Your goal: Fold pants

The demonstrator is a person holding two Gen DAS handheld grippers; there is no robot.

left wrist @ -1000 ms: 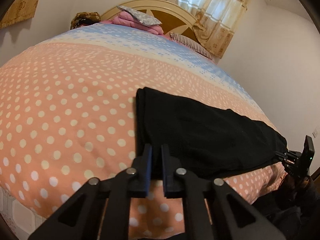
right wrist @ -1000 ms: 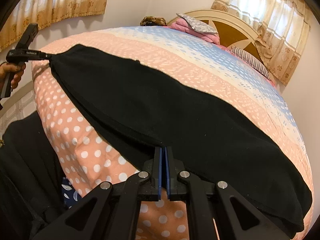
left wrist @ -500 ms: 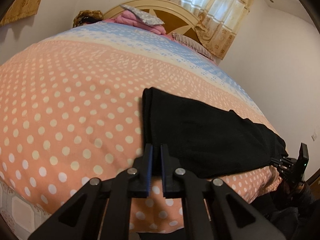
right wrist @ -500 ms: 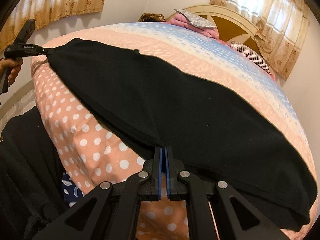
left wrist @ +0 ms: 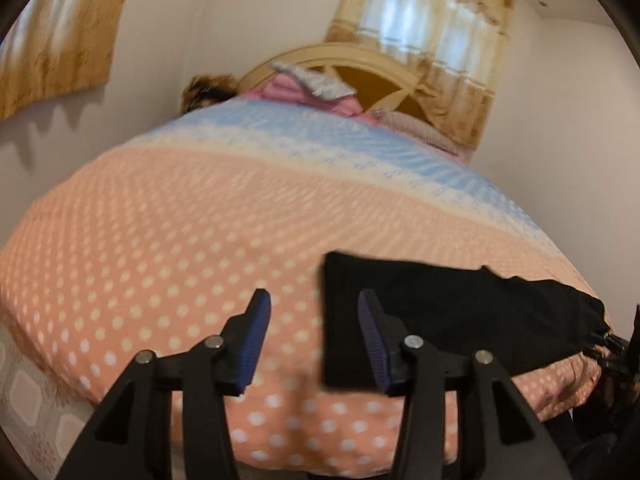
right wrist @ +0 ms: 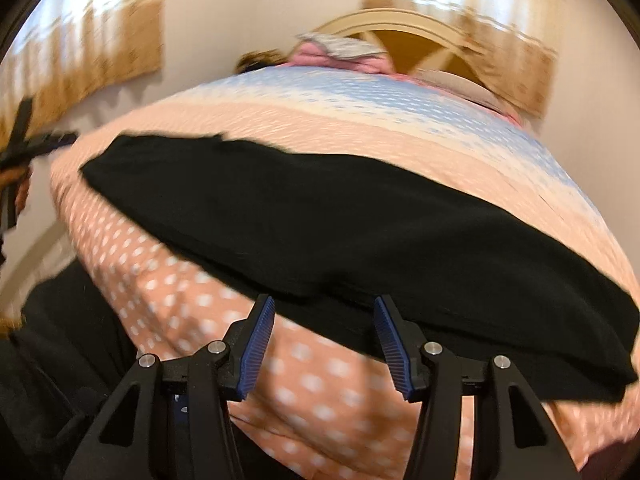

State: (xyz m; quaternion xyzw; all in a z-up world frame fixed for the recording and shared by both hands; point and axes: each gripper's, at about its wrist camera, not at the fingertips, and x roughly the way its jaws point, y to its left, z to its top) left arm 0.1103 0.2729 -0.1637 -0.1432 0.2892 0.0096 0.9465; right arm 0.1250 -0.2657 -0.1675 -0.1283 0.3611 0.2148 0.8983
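On the bed [left wrist: 168, 248], near its front edge, the black pants [right wrist: 344, 224] were found laid out flat in a long band across the dotted pink cover. The left hand-held gripper [left wrist: 314, 334] was observed with its jaws opening and nothing between them, the end of the pants lying just beside its right finger. The right hand-held gripper [right wrist: 324, 334] was likewise opening, with only the near hem of the cloth seen beyond its fingers and no pad pressing on it. Both ends were judged to be released.

For the next fold, it was judged that each end should be regripped squarely at the hem, both layers taken together, and the edges kept aligned so that no wrinkle is trapped.

At the head of the bed a pink bundle [left wrist: 304, 94] with a grey patterned pillow [left wrist: 316, 80] was noted before the headboard [right wrist: 404, 36], well apart from the pants. Curtains [left wrist: 436, 48] were seen behind. Nothing was found obstructing the work; much of both views was blurred.
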